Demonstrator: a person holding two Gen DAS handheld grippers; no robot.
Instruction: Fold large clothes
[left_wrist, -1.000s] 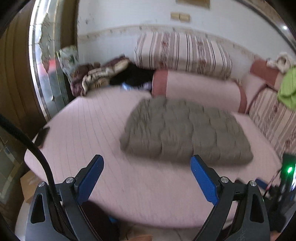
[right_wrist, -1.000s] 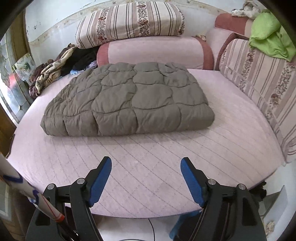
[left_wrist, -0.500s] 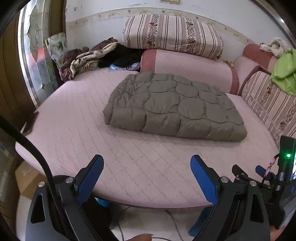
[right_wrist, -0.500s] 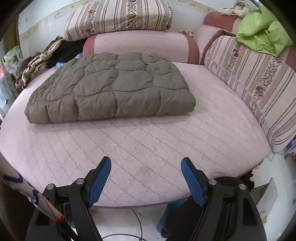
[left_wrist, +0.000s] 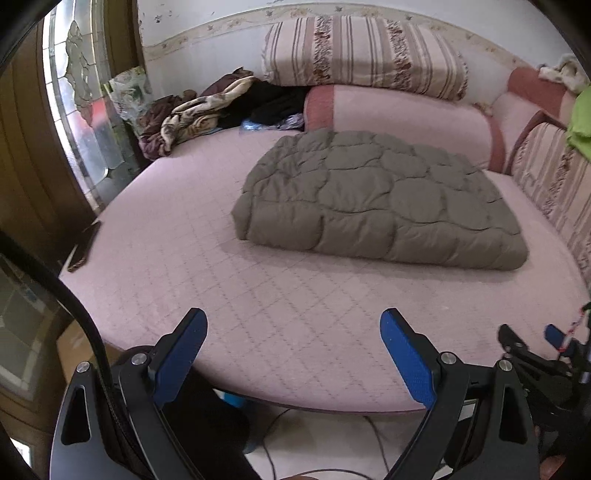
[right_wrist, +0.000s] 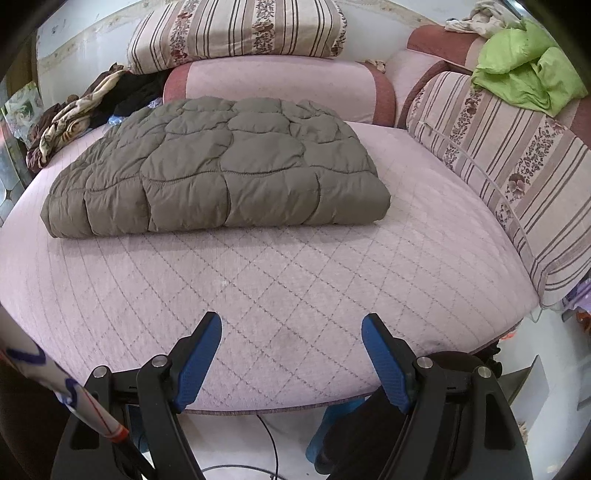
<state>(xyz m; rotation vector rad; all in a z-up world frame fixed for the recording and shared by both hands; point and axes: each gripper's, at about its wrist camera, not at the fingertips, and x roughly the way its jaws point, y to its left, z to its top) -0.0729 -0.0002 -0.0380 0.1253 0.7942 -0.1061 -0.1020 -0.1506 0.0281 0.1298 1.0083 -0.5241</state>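
left wrist view: we are seeing the left gripper (left_wrist: 293, 334) hanging off the bed's (left_wrist: 258, 306) near edge, fingers spread apart and holding nothing; the view is sitting steadier and a little closer than a second ago.
meaning: we are judging the fold finished or nearly so.
right wrist view: the right gripper (right_wrist: 291, 338) is hovering well short of the quilted jacket (right_wrist: 221, 170), fingers apart, empty.
garment: it is lying mid-bed as a puffy olive rectangle, edges squared.
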